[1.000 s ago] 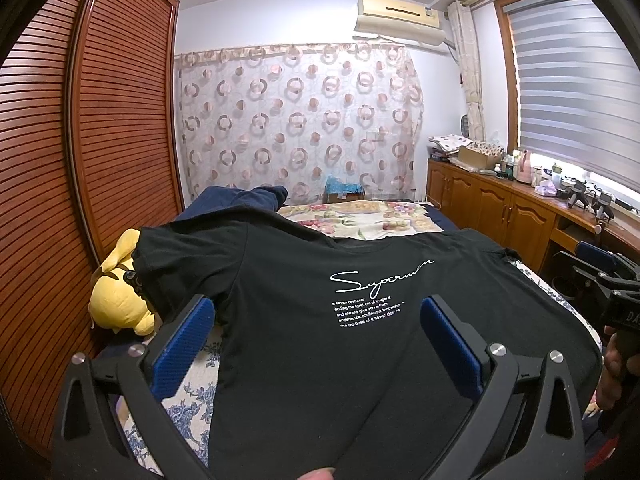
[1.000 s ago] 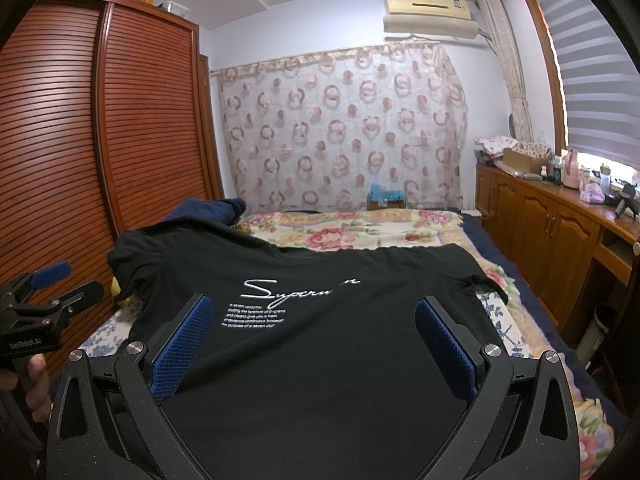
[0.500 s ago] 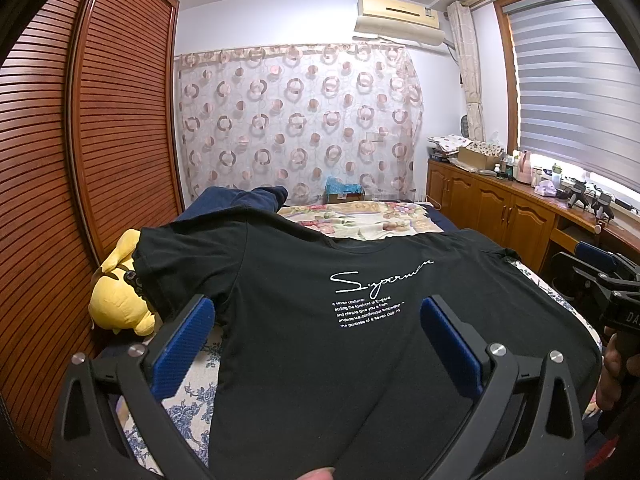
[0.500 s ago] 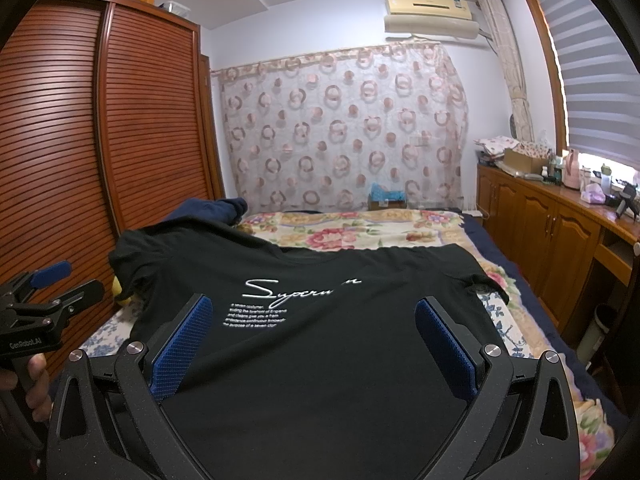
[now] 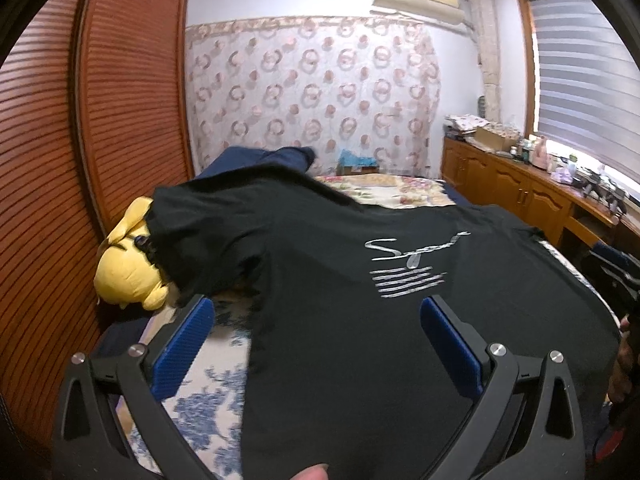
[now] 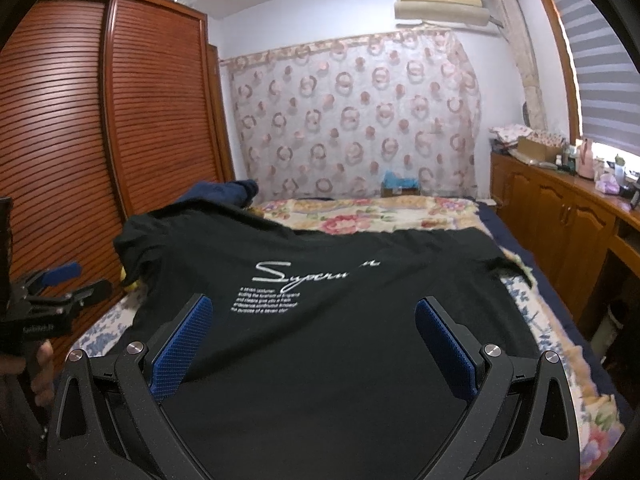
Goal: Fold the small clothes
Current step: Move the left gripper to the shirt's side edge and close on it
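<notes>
A black T-shirt (image 5: 320,280) with white script print lies spread flat on the bed, collar end far from me; it also shows in the right wrist view (image 6: 340,320). My left gripper (image 5: 316,340) is open and empty, hovering over the shirt's near left part. My right gripper (image 6: 312,340) is open and empty over the shirt's near middle. The left gripper also shows at the left edge of the right wrist view (image 6: 52,292). The shirt's left sleeve (image 5: 192,232) drapes over a yellow plush toy (image 5: 128,272).
The bed (image 6: 360,216) has a floral cover. A wooden louvred wardrobe (image 5: 60,140) runs along the left. Wooden cabinets (image 6: 560,224) with clutter stand on the right under the window. A dark blue garment (image 5: 260,160) lies at the bed's far left.
Both grippers have shifted, with motion blur now. The left view has swung, so the shirt sits further right and the plush toy shows more. Both stay open.
</notes>
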`<state>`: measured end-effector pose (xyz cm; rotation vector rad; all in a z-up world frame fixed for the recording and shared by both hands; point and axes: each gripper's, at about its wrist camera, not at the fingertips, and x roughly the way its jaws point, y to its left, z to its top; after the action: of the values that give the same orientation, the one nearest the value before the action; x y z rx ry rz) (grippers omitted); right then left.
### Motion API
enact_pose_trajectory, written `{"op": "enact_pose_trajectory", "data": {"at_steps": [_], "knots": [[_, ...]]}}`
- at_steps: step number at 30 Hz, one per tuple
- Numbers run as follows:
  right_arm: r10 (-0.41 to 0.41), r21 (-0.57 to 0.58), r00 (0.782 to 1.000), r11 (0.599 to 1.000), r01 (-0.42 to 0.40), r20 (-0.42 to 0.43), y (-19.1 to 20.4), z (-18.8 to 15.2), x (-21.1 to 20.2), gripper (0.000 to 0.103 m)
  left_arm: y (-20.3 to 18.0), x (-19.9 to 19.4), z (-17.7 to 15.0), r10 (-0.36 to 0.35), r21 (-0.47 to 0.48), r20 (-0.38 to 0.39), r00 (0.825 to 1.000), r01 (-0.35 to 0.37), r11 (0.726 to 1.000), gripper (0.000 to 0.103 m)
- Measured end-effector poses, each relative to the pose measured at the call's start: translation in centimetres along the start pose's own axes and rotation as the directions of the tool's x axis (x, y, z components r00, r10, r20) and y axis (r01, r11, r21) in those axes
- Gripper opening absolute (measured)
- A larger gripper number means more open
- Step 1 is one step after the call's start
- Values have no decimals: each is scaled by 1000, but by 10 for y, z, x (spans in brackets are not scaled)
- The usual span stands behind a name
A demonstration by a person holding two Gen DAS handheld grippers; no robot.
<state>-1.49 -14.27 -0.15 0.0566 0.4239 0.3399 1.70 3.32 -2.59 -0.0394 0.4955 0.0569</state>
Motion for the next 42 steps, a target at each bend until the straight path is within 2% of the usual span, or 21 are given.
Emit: {"op": "enact_pose_trajectory", "data": {"at_steps": [7, 12, 17, 21, 22, 23, 25, 27, 32, 34, 36, 39, 42], "knots": [[46, -18, 997, 999, -48, -56, 0, -13, 24, 103, 43, 17, -4, 63, -24, -30, 998, -63, 998, 103], [82, -40, 992, 995, -86, -97, 2, -23, 38, 103, 74, 29, -1, 62, -43, -43, 997, -64, 997, 103], [111, -75, 983, 990, -123, -147, 10, -31, 54, 103, 105, 43, 15, 67, -40, -55, 996, -70, 997, 103], [130, -74, 975, 987, -145, -182, 13, -32, 67, 103, 125, 55, 32, 53, -40, -71, 996, -56, 998, 95], [134, -71, 973, 986, -150, -188, 13, -33, 69, 103, 132, 61, 36, 38, -53, -77, 996, -42, 998, 92], [140, -69, 971, 985, -156, -192, 14, -33, 71, 103, 136, 66, 39, 30, -61, -86, 996, -36, 997, 85], [147, -70, 969, 984, -164, -201, 15, -33, 73, 103, 144, 79, 45, 12, -74, -115, 993, -20, 997, 81], [149, -75, 967, 983, -168, -208, 16, -33, 75, 103, 150, 92, 47, 1, -99, -141, 990, -15, 995, 66], [151, -72, 964, 983, -170, -220, 14, -35, 78, 103, 159, 125, 48, 3, -120, -217, 976, -30, 992, 63], [151, -66, 963, 983, -169, -222, 13, -35, 78, 103, 160, 131, 49, 11, -115, -217, 976, -37, 993, 56], [153, -60, 963, 984, -170, -222, 11, -35, 79, 103, 161, 133, 50, 5, -122, -218, 976, -33, 992, 32], [151, -59, 963, 984, -168, -223, 12, -35, 79, 103, 161, 131, 54, 17, -114, -201, 980, -40, 993, 8], [150, -65, 964, 984, -168, -219, 13, -35, 78, 103, 155, 120, 61, 55, -68, -153, 987, -66, 996, 4]]}}
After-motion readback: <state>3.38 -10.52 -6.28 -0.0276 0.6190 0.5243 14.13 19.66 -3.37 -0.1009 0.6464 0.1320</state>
